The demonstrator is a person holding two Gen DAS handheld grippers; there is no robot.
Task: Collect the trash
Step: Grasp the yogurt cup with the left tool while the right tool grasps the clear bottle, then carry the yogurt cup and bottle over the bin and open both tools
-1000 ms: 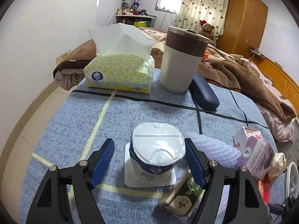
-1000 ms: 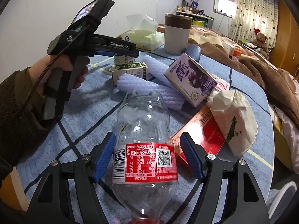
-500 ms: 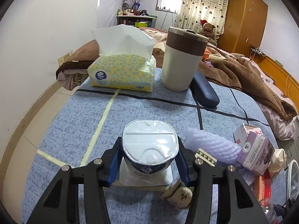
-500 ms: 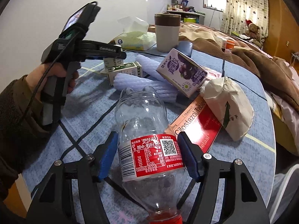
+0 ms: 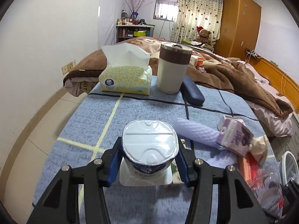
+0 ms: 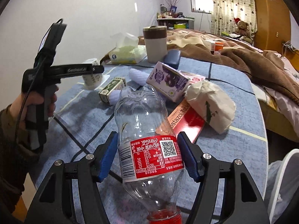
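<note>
- Left gripper (image 5: pixel 149 160): jaws pinching the yogurt cup (image 5: pixel 149 145) by its sides, bottom centre of frame, lifted clear of the blue desk (image 5: pixel 89 119).
- Right gripper (image 6: pixel 147 158): jaws clamped on the Coke bottle (image 6: pixel 147 140) at its red label, cap toward camera.
- Purple carton (image 6: pixel 168 81), tissue wad (image 6: pixel 211 104), red box (image 6: pixel 188 123) lie mid-frame on the desk.

**Gripper hardware and operator's arm: appearance**

Left gripper (image 5: pixel 149 160) and right gripper (image 6: pixel 147 155): black angular frames, silver screws, blue ribbed fingers (image 6: pixel 107 155). The left unit has a grey pistol handle, white lettering and a black cable. Left hand (image 6: pixel 35 102): bare skin, dark brown sleeve.
</note>
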